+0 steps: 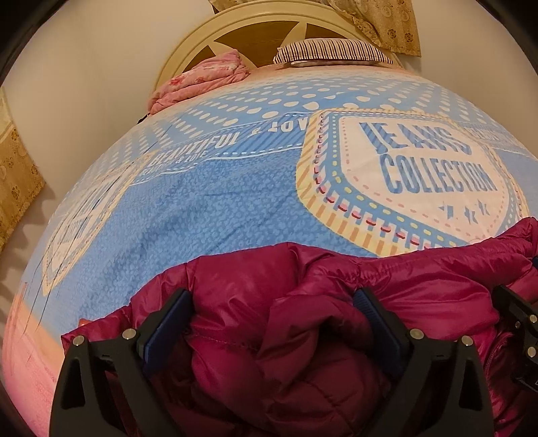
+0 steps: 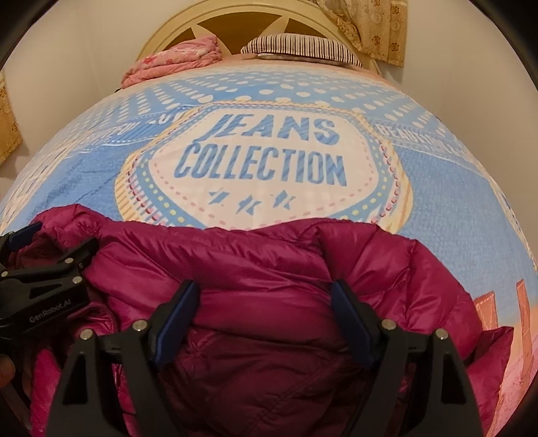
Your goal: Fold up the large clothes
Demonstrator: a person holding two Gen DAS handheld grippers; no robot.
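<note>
A magenta quilted puffer jacket (image 1: pixel 302 295) lies bunched on the near part of the bed; it also shows in the right wrist view (image 2: pixel 269 262). My left gripper (image 1: pixel 274 299) is open, its jaws wide apart over a puffy fold of the jacket. My right gripper (image 2: pixel 264 292) is open too, its jaws straddling the jacket's middle. The left gripper also shows at the left edge of the right wrist view (image 2: pixel 50 248). The right gripper's tip shows at the right edge of the left wrist view (image 1: pixel 517 309).
The bed has a blue "JEANS COLLECTION" printed cover (image 2: pixel 269 101). A folded pink blanket (image 1: pixel 205 80) and a striped pillow (image 1: pixel 333 52) lie by the cream headboard (image 1: pixel 242 23). Patterned curtains (image 1: pixel 386 23) hang behind.
</note>
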